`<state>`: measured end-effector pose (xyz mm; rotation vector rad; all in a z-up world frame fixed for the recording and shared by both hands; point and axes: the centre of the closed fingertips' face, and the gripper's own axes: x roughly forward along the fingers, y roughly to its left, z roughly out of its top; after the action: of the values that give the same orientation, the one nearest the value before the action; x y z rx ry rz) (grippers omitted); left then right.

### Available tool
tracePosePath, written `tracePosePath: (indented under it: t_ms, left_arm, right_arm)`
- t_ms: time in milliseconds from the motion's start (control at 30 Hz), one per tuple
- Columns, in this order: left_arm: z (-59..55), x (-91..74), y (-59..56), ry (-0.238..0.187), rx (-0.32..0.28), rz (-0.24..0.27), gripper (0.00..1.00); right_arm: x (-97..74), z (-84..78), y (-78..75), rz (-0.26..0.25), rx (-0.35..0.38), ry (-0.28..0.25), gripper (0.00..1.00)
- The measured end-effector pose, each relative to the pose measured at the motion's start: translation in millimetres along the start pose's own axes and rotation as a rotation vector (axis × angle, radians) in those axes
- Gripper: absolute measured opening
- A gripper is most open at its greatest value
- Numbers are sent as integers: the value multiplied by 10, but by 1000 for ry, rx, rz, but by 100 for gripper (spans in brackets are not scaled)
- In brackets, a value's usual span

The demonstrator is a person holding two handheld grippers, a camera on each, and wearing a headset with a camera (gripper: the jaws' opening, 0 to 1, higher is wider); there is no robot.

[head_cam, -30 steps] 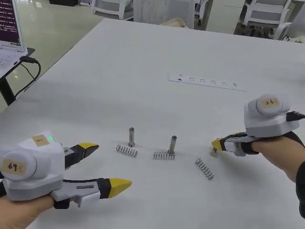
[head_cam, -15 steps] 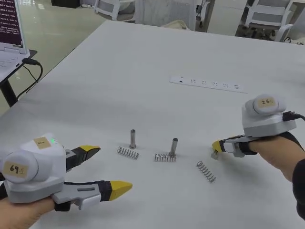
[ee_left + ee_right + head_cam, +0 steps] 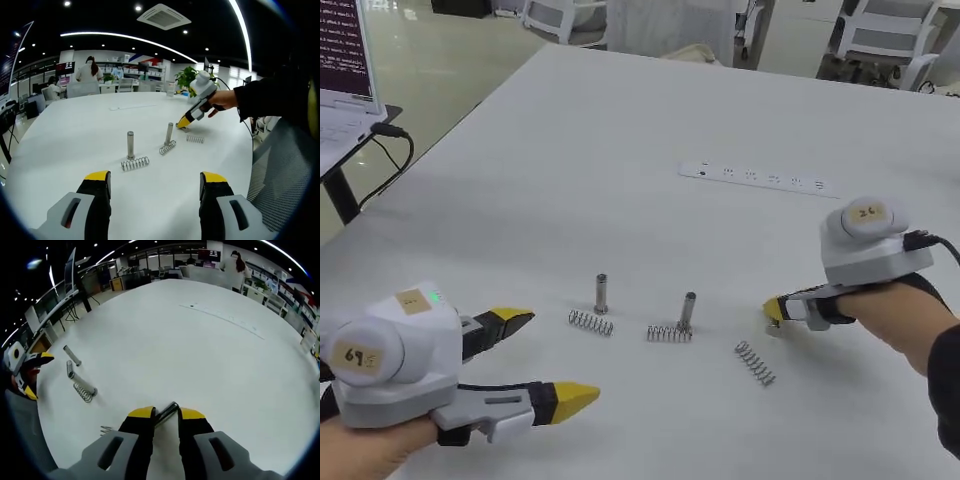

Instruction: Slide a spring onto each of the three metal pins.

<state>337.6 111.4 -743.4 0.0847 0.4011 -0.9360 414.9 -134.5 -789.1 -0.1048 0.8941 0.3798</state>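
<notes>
**Two pins upright, a third held in the right claw**

Nearest the viewer, the left claw (image 3: 558,355) hovers low over the white tabletop (image 3: 620,150) with its yellow-tipped jaws wide apart and nothing between them. Beyond it, three springs lie flat on the tabletop. The left spring (image 3: 590,322) lies just in front of the left pin (image 3: 601,293). The middle spring (image 3: 668,333) lies with one end at the foot of the middle pin (image 3: 688,310). The right spring (image 3: 755,362) lies apart from both, at a slant, near the right claw (image 3: 773,312). Both pins stand upright and bare, with no spring on either. The right claw is held low at the tabletop, its jaws drawn together and clamped on the third pin (image 3: 166,412), which sits tilted between the tips in the right gripper view. Farther back a white power strip (image 3: 755,177) lies flat on the tabletop. A laptop (image 3: 340,60) stands beyond the tabletop's far left edge.
</notes>
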Motion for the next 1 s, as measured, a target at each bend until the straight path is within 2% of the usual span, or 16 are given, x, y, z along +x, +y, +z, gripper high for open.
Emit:
tracePosePath:
  t_ms: [500, 1000]
  left_arm:
    - [-9, -1, 6, 2, -1, 0, 67]
    - [-25, 0, 11, 6, -6, 1, 67]
  right_arm:
    - [80, 56, -33, -15, 2, 30, 14]
    - [109, 123, -61, -59, -49, 54, 12]
